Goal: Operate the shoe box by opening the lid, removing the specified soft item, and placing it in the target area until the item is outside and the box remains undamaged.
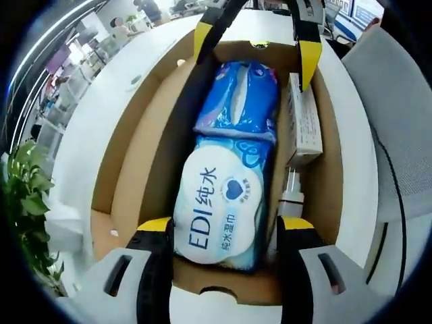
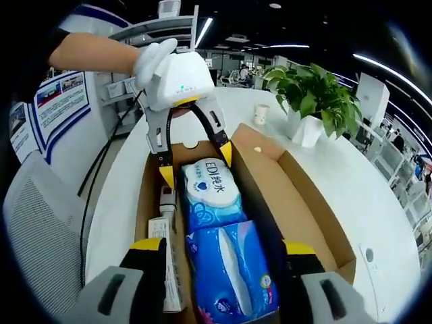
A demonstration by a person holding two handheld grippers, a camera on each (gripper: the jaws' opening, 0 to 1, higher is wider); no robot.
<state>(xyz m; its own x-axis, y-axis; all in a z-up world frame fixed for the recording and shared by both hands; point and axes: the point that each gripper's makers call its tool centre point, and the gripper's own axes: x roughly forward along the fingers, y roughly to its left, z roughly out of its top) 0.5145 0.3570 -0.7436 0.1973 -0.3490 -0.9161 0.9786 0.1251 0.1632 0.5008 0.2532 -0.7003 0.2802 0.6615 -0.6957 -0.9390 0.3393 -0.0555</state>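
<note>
A leafy green potted plant [image 2: 314, 94] in a white pot and a small white paper cup [image 2: 260, 114] stand near the white surface's [image 2: 351, 189] far edge

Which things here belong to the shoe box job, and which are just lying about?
Job things:
- shoe box, lid open
- wet wipes pack, between the left gripper jaws
- tissue pack, between the right gripper jaws

Lying about:
- white carton and small bottle in the box
- potted plant and paper cup on the white table
- grey chair
</note>
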